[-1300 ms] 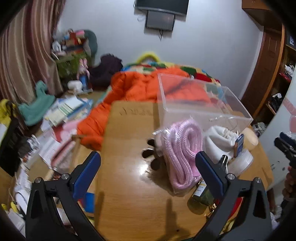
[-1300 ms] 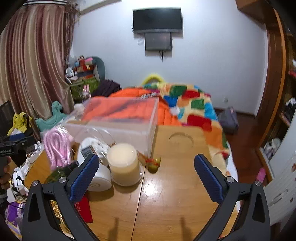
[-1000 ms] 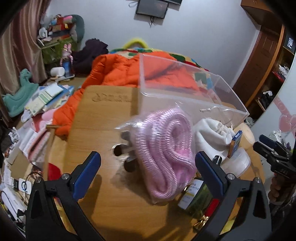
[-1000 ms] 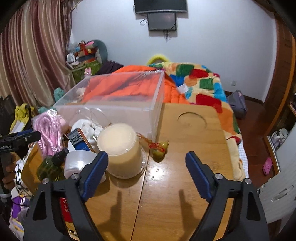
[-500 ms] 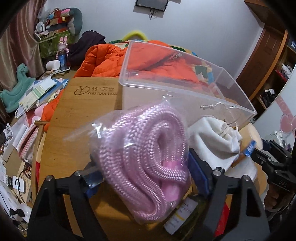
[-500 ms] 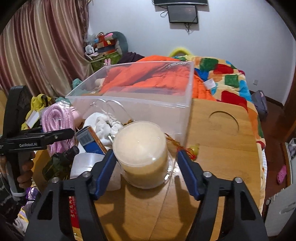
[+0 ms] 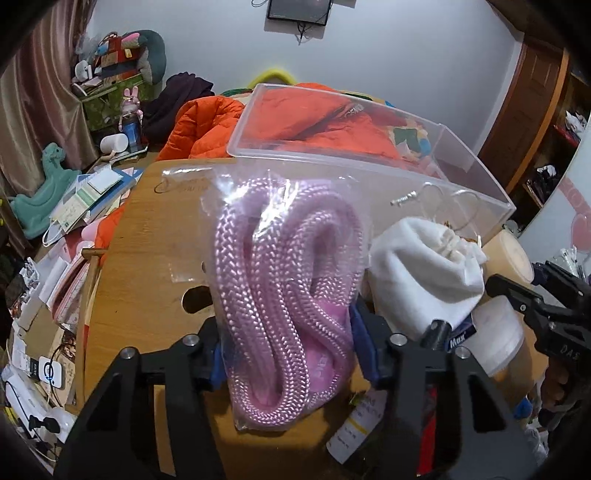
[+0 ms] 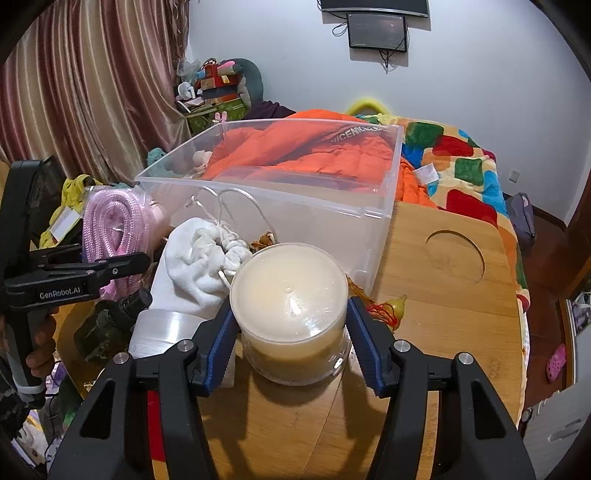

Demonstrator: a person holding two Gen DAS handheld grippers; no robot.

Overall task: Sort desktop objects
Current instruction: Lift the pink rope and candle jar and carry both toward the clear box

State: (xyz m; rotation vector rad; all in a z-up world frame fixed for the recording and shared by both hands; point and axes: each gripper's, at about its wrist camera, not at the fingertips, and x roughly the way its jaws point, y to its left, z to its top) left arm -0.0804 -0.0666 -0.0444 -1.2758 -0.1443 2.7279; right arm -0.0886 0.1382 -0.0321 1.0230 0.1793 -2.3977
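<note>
Wooden tabletop [image 8: 454, 295] in a bedroom; a bed with one orange quilt [image 8: 306, 147] and a patchwork blanket [image 8: 458, 155] lies behind it, curtains [image 8: 92, 85] hang at the left, and one wall screen [image 8: 376, 29] is mounted above.

One clear plastic bin [image 8: 295, 206] stands at the far tabletop edge, open-topped. Just in front of it crowd one white drawstring pouch [image 8: 195, 262], one tape roll [image 8: 162, 332], one dark green bottle [image 8: 107, 328] and one cream-lidded round container [image 8: 291, 310]. The right half of the tabletop, with its round recess [image 8: 454, 254], is bare wood up to the edge.

Left claw [image 7: 288, 350]: clenched on one bagged pink rope [image 7: 288, 280], which it holds upright just in front of the bin's near wall. Right claw [image 8: 288, 339]: its blue pads [image 8: 221, 339] press both sides of the cream-lidded container, which rests on the tabletop beside the pouch. Papers [image 7: 81, 206] litter the area left of the tabletop.
</note>
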